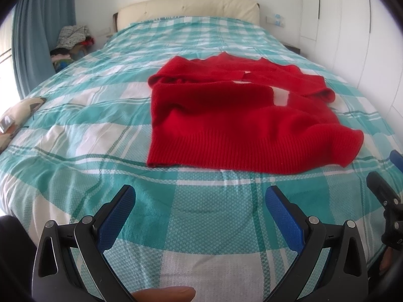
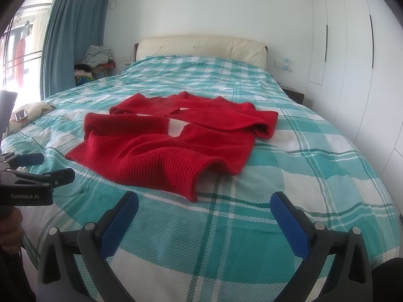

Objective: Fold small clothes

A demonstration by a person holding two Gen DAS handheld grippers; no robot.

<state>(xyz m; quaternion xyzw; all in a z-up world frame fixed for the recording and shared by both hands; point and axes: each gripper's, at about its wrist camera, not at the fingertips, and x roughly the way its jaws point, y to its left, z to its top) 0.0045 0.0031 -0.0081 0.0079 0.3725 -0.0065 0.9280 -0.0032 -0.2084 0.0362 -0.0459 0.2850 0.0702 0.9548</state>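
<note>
A small red knit sweater (image 1: 239,120) with white patches lies flat on the teal-and-white checked bedspread (image 1: 100,136), its ribbed hem toward me and both sleeves folded in over the body. It also shows in the right wrist view (image 2: 171,141). My left gripper (image 1: 200,196) is open and empty, low over the bed just short of the hem. My right gripper (image 2: 204,203) is open and empty, near the hem's right corner. The right gripper also shows at the right edge of the left wrist view (image 1: 385,191), and the left gripper at the left edge of the right wrist view (image 2: 32,168).
A cream headboard (image 2: 201,46) stands at the far end of the bed. A patterned pillow (image 2: 30,112) lies at the bed's left edge. A pile of clothes (image 2: 95,60) sits by the blue curtain (image 2: 73,30). White wardrobes (image 2: 352,50) line the right wall.
</note>
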